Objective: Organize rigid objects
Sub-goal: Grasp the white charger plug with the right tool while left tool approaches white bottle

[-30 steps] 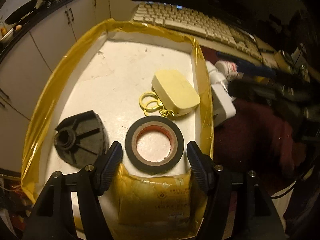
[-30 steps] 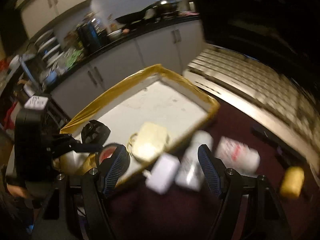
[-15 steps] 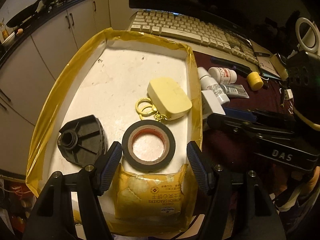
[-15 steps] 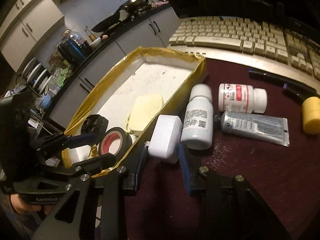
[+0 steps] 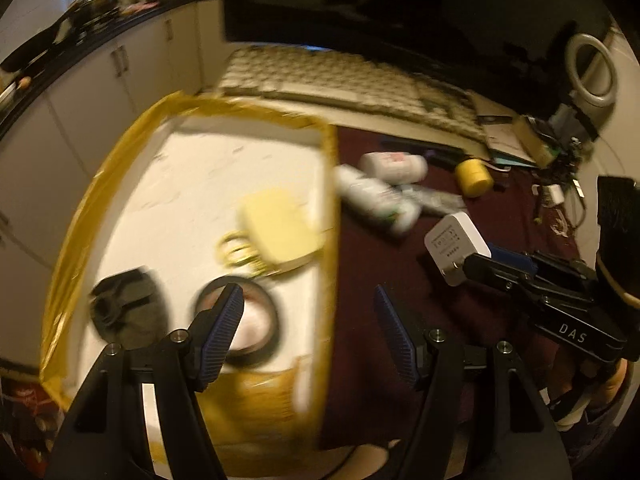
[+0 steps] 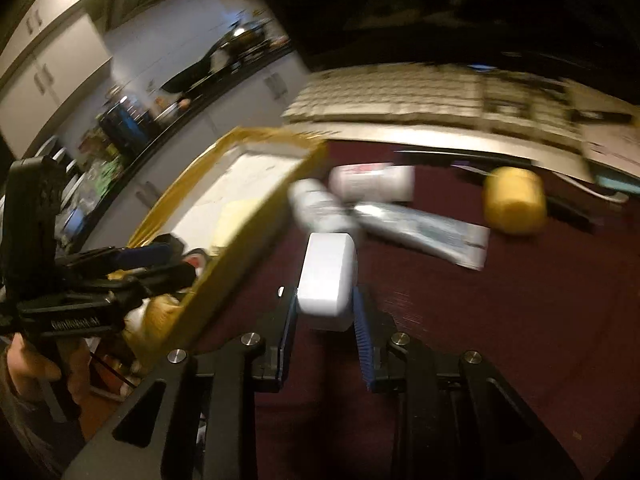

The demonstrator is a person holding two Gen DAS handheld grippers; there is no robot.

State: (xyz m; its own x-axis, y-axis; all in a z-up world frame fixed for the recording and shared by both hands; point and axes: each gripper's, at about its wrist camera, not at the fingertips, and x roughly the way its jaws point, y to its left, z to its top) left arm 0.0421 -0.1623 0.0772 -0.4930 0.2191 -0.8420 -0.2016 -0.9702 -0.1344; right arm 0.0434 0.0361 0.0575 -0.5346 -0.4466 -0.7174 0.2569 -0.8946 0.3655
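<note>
The right hand-held gripper (image 6: 325, 312), whose jaws have just been closing, is clamped on the white charger (image 6: 329, 280) above the dark red surface (image 6: 500, 320); the left hand-held gripper (image 5: 308, 332) hangs apart and empty. Next, likely carry the charger over the yellow rim into the tray (image 5: 200, 168) beyond.

"DAS" on right gripper (image 5: 470, 262) body; other print unreadable

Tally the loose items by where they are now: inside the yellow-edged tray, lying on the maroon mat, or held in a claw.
In the tray: 4 (yellow case, tape roll, black part, cracker packet)
On the mat: 4 (two white bottles, tube, yellow cap)
Held in the right claw: 1 (white charger)
Total: 9
</note>
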